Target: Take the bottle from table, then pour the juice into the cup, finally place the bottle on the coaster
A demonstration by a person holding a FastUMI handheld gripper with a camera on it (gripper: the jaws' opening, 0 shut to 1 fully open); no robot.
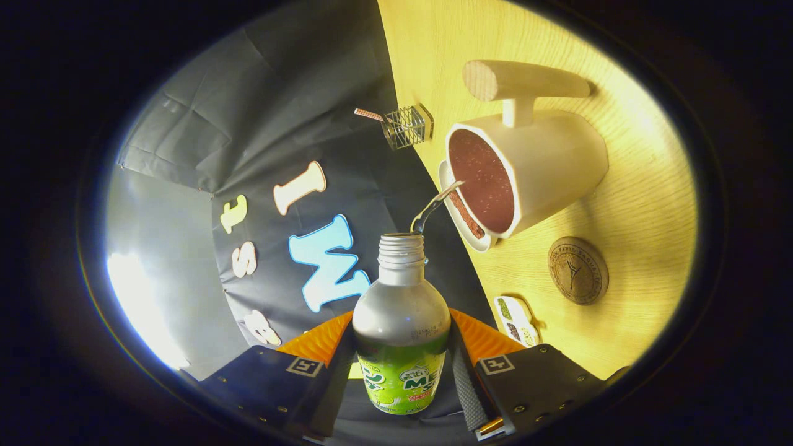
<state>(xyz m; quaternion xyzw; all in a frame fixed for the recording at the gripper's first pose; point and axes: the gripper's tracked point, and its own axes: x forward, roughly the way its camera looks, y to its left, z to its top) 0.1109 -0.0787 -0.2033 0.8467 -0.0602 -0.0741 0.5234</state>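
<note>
Pouring is judged to be under way: the bottle (401, 322) is clamped between the two fingers of the gripper (401, 365), tilted so that its long axis runs from the fingers up toward the cup (526, 170), whose rim lies just beyond the open neck. A thin stream of juice (433, 207) is seen arcing from the neck to that rim; whether all of it lands inside cannot quite be told. One bottle, one cup and one coaster (577, 271) are counted on the table (644, 204). The coaster is set on the wood beside the cup, apart from it. A small wire basket (406, 127) is placed near the table's far edge
</note>
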